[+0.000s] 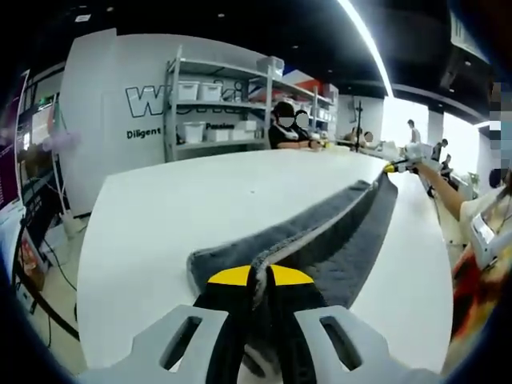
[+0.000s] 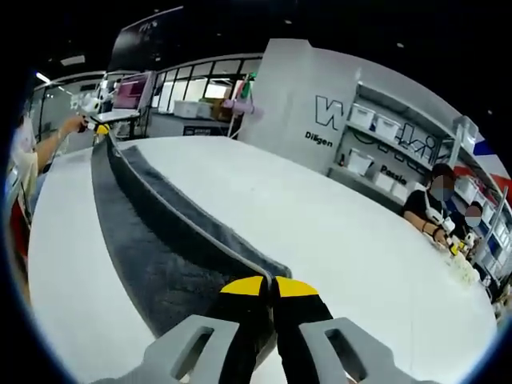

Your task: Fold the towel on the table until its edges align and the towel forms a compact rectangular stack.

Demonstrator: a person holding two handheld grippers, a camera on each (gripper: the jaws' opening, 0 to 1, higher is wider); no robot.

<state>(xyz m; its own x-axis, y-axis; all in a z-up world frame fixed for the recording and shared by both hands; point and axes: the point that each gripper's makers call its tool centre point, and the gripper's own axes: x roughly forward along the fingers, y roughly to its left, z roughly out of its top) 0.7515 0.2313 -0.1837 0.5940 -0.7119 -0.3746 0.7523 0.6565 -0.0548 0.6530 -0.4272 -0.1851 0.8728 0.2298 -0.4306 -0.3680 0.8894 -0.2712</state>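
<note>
A dark grey towel [image 1: 340, 232] lies folded lengthwise on the white table [image 1: 160, 216], with its upper edge pulled taut between both grippers. My left gripper [image 1: 260, 277] is shut on the towel's near corner, cloth bunched between its yellow-tipped jaws. At the far end, my right gripper [image 1: 394, 166] holds the other corner. In the right gripper view the same towel [image 2: 144, 232] runs up to the left, the right gripper [image 2: 270, 283] is shut on its corner, and the left gripper [image 2: 99, 126] holds the far end. The table [image 2: 336, 224] spreads out to the right.
A shelving rack [image 1: 216, 104] with white bins stands beyond the table's far edge. People [image 1: 288, 128] sit at the far side, seen also as people [image 2: 428, 206] with small items before them. The person's arm [image 1: 448, 196] reaches in from the right. A monitor [image 2: 132, 92] stands behind.
</note>
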